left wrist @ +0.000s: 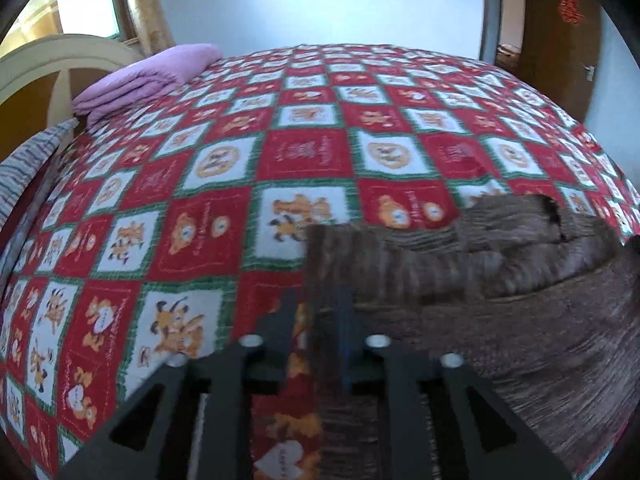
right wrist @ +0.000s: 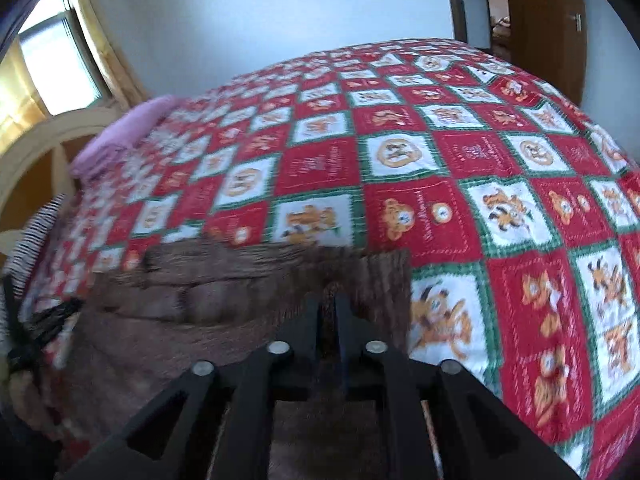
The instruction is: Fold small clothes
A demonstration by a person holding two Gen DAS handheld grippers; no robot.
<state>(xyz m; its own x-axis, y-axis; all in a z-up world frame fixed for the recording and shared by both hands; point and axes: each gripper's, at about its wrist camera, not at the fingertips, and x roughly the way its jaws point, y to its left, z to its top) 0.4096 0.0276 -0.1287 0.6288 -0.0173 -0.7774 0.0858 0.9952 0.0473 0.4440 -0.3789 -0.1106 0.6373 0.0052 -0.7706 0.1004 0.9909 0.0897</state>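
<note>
A brown ribbed garment [left wrist: 480, 280] lies spread on the red, white and green checked bedspread [left wrist: 200, 160], near its front edge. My left gripper [left wrist: 316, 308] straddles the garment's left edge. Its jaws stand apart, and bedspread shows between the left finger and the cloth. In the right wrist view the same garment [right wrist: 200, 280] stretches leftwards. My right gripper [right wrist: 327, 304] sits at the garment's right corner, its jaws nearly together with a strip of cloth pinched in the slit. Both views are blurred.
A folded purple blanket [left wrist: 148, 80] lies at the bed's far left by a cream headboard [left wrist: 48, 64]. Striped cloth [left wrist: 28, 168] hangs at the left edge. A brown door [left wrist: 560, 40] stands beyond the bed's far right. A dark blurred shape [right wrist: 40, 320] sits by the garment's left end.
</note>
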